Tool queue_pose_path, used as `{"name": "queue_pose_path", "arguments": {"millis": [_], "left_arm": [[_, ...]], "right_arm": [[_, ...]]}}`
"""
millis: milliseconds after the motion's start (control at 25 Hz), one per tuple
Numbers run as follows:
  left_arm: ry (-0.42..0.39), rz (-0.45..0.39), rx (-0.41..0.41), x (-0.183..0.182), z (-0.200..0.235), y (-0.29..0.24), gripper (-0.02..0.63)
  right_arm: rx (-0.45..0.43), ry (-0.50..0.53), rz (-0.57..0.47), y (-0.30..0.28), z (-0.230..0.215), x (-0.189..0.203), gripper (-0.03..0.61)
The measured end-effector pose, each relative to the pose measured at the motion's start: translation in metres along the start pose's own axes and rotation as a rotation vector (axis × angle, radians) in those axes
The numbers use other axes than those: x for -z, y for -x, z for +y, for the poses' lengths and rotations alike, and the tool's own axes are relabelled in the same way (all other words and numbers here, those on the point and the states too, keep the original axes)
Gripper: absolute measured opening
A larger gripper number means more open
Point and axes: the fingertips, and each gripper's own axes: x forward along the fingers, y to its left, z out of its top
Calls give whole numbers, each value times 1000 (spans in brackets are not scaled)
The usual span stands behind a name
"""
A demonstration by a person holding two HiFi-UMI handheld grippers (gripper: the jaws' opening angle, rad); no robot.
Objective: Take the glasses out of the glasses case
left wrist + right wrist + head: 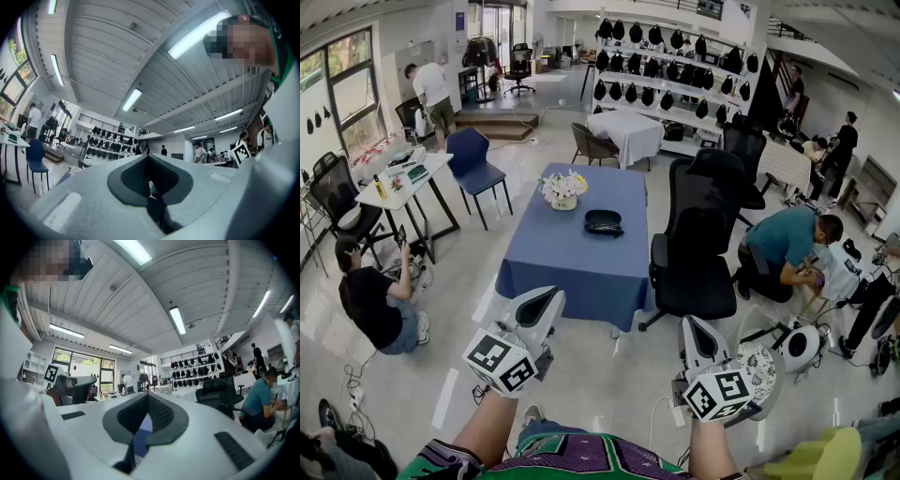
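Observation:
A black glasses case (604, 222) lies shut on the blue-clothed table (572, 258), right of the middle, well ahead of me. Both grippers hang in the air in front of my body, short of the table's near edge. My left gripper (546, 302) points toward the table, tipped slightly upward, its jaws shut with nothing between them (147, 157). To its right my right gripper (694, 328) is held level. Its jaws meet at the tips and hold nothing (147, 394). No glasses are in view.
A vase of flowers (563, 188) stands at the table's far left. A black office chair (698, 244) sits at the table's right side, with a person crouching (783, 246) beyond it. Another person sits on the floor at left (375, 300). Cables lie on the floor.

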Motion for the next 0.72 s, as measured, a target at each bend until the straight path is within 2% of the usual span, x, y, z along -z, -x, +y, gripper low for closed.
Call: {"name": "queue_pose_path", "arguments": {"millis": [520, 720], "left_arm": [[-8, 1, -16, 3, -1, 7, 14], [-8, 16, -25, 6, -5, 9, 14]], "right_arm": [[-18, 16, -12, 5, 7, 2, -2], [-74, 15, -17, 12, 13, 8, 0]]}}
